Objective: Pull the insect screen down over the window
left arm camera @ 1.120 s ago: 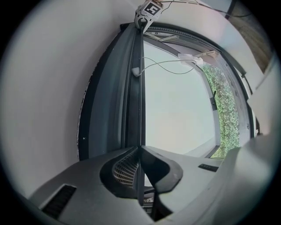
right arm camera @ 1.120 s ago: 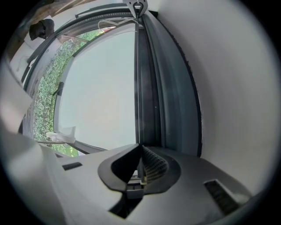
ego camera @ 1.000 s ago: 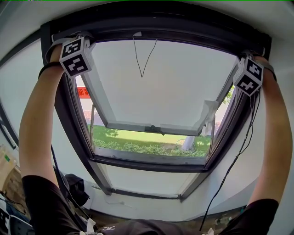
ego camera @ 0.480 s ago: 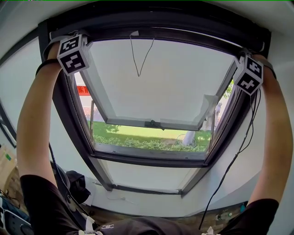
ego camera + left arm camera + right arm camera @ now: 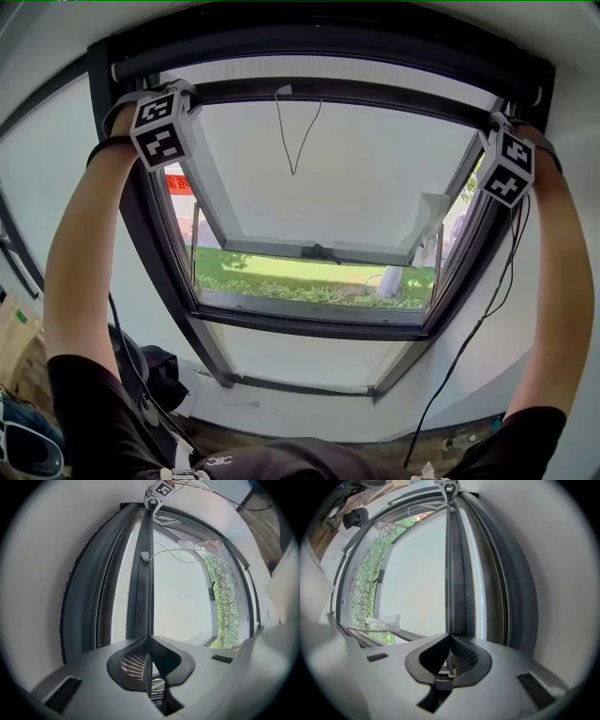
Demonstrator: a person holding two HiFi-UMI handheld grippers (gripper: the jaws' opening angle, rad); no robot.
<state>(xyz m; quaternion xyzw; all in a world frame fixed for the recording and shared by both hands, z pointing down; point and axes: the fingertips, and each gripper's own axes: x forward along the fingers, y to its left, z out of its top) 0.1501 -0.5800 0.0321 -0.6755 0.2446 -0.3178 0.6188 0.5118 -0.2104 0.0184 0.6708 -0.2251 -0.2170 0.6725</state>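
In the head view, each marker cube conceals its own jaws. The gripper views show the left gripper (image 5: 149,637) and right gripper (image 5: 450,634) clamped nearly closed on the thin edge of the screen bar (image 5: 347,91), at 10 and 2 o'clock. The insect screen (image 5: 328,67) shows only as a narrow mesh strip at 12 o'clock. Compared with one second ago, the bar sits lower and more of the strip is exposed.
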